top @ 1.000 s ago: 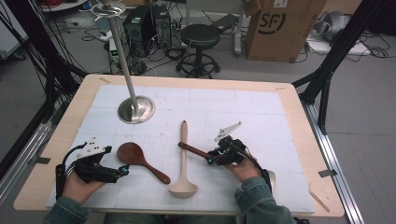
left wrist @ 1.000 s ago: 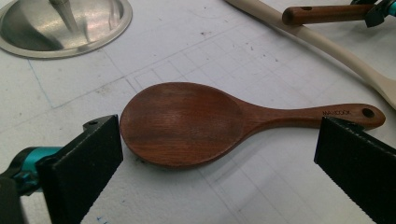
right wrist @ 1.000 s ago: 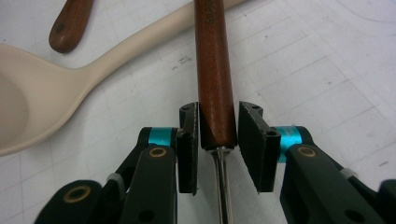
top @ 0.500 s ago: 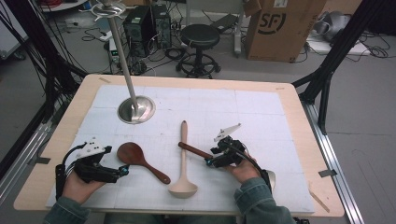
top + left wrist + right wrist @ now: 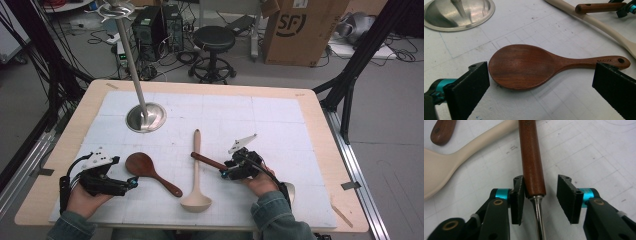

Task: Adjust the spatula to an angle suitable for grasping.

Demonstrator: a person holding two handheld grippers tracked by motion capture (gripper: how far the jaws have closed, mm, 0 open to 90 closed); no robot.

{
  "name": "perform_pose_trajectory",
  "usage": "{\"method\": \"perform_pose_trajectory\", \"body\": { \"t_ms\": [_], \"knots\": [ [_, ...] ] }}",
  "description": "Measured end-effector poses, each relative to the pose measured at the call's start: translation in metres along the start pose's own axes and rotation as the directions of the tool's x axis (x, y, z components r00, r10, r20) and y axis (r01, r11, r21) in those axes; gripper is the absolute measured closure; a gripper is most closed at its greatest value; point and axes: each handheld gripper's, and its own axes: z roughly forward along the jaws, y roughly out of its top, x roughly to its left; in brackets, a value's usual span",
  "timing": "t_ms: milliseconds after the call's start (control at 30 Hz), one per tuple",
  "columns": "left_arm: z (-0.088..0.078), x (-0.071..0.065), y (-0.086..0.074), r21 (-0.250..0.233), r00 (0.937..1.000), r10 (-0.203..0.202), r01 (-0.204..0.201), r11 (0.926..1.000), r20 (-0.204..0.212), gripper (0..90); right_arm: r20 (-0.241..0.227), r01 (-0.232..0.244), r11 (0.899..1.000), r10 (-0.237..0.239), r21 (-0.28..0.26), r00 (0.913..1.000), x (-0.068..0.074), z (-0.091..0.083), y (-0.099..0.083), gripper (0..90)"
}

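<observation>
While the high view has the right tool [image 5: 227, 172] at the wood-handled utensil [image 5: 207, 161], flat on the surface with its handle end aimed far-left, this looks like a mid-grasp. Left gripper view: the left tool [image 5: 541, 75] stands wide astride the dark wooden spoon [image 5: 524, 66]. Right gripper view: the jaws have just been closing on the handle, one pad touching and the other clear, axis straight ahead; next, pinch fully.

A steel stand [image 5: 145, 117] sits at the far left of the white mat [image 5: 280, 125], its pole tilting up to a ring on top. The mat covers the wooden worktop [image 5: 320, 107]. Beyond, on the floor: a black stool [image 5: 214, 37], a cardboard box [image 5: 300, 30], a computer tower [image 5: 150, 27], and loose cables.
</observation>
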Motion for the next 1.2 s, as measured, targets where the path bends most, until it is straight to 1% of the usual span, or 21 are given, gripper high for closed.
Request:
{"method": "perform_pose_trajectory", "body": {
  "t_ms": [133,200,300,333,400,567,600,733,867,967,1067,1200],
  "knots": [
    [0.0,0.0,0.0,0.002,1.0,0.003,-0.003,1.0,0.0,1.7,-0.006,0.012,1.0,-0.012,0.003,0.9999,0.002,0.001,0.001,65.5],
    [0.0,0.0,0.0,0.002,1.0,0.003,-0.003,1.0,0.0,1.7,-0.02,0.016,1.0,-0.016,0.005,0.9997,0.002,0.001,0.002,71.0],
    [0.0,0.0,0.0,0.0,1.0,0.001,-0.001,1.0,-0.002,1.7,-0.027,0.016,1.0,-0.016,0.006,0.9995,0.002,0.002,0.002,71.8],
    [0.0,0.0,0.0,0.002,1.0,0.002,-0.002,1.0,-0.002,1.7,-0.032,0.004,1.0,-0.003,0.01,0.9995,0.002,0.001,0.002,72.0],
    [0.0,0.0,0.0,0.002,1.0,0.002,-0.002,1.0,-0.001,1.7,-0.036,0.0,1.0,0.0,0.004,0.9993,0.0,0.002,0.002,72.2],
    [0.0,0.0,0.0,0.0,1.0,-0.002,0.002,1.0,-0.002,1.6,-0.042,-0.038,0.999,0.038,0.001,0.9984,-0.002,-0.001,0.003,72.3],
    [0.0,0.0,0.0,0.0,1.0,-0.002,0.002,1.0,-0.002,1.7,-0.038,-0.042,0.999,0.041,-0.004,0.9984,-0.003,-0.002,0.003,72.3],
    [0.001,0.0,0.0,0.0,1.0,0.001,-0.001,1.0,0.0,1.7,-0.048,-0.064,0.997,0.062,-0.037,0.9969,-0.005,-0.008,0.004,72.4],
    [0.001,0.0,0.0,0.0,1.0,0.0,0.0,1.0,0.002,1.7,-0.059,-0.101,0.992,0.097,-0.078,0.9936,-0.008,-0.016,0.006,72.6],
    [0.001,0.0,0.0,0.002,1.0,0.001,-0.001,1.0,0.002,1.7,-0.064,-0.12,0.987,0.113,-0.107,0.9915,-0.01,-0.022,0.009,72.7],
    [0.001,0.0,0.0,0.0,1.0,0.001,-0.001,1.0,0.0,1.7,-0.069,-0.127,0.983,0.119,-0.13,0.9906,-0.012,-0.028,0.012,72.8],
    [0.001,0.0,0.0,0.001,1.0,0.001,-0.001,1.0,0.0,1.7,-0.064,-0.135,0.977,0.126,-0.164,0.99,-0.014,-0.037,0.018,72.9]
  ]
}}
